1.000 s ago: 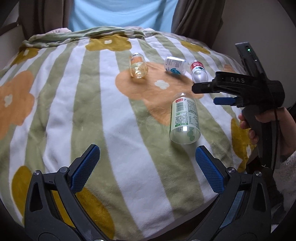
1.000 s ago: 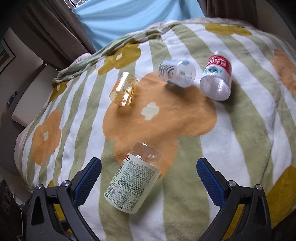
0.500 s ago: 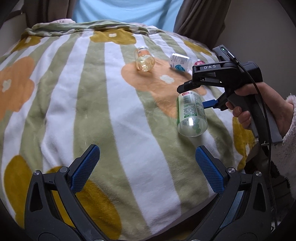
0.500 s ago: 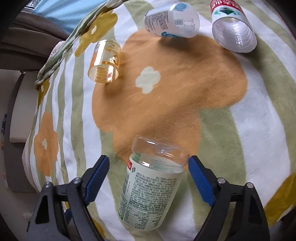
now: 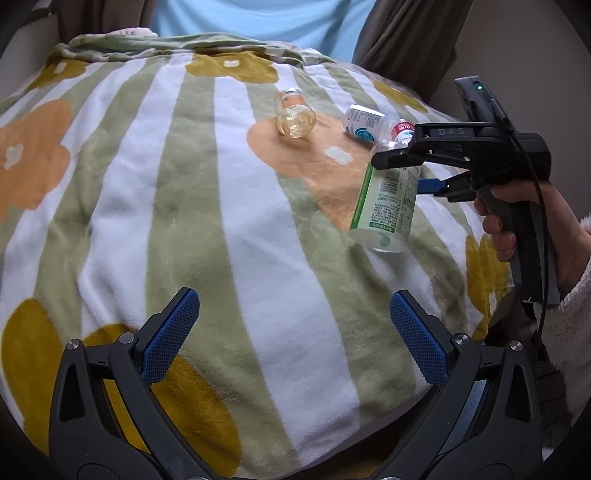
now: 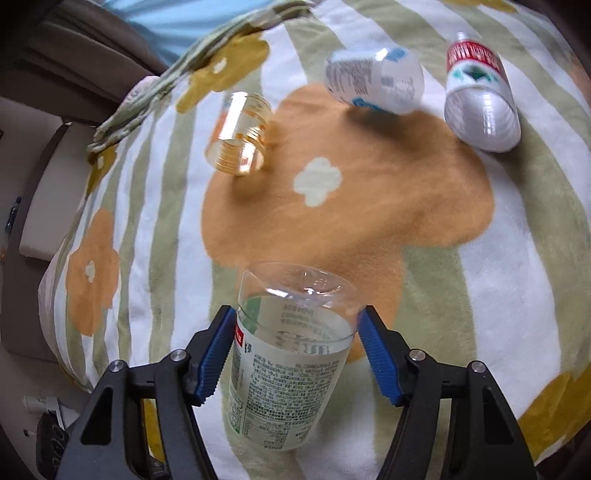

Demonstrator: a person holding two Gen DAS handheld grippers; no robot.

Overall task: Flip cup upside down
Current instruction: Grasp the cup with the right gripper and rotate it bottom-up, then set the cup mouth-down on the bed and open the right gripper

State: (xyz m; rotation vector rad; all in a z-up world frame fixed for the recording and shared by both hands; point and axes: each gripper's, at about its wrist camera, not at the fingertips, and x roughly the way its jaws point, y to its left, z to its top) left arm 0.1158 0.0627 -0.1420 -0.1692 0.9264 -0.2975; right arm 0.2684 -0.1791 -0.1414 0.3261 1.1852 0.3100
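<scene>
A clear plastic cup with a green and white label [image 6: 284,373] sits between the blue pads of my right gripper [image 6: 297,354], which is shut on it near its closed end. In the left wrist view the cup [image 5: 384,206] hangs tilted, lifted off the striped flower blanket [image 5: 229,206], held by the right gripper [image 5: 400,171]. My left gripper [image 5: 295,339] is open and empty above the blanket's near edge.
Three other cups lie on their sides further back: an amber one [image 6: 240,144], a white and blue one [image 6: 373,81] and a red-labelled one [image 6: 480,99]. A person in a light blue top [image 5: 258,18] sits behind the blanket.
My right gripper moved in around the green-labelled cup, closed on it and tipped it up off the blanket. The left gripper stayed open and barely shifted.
</scene>
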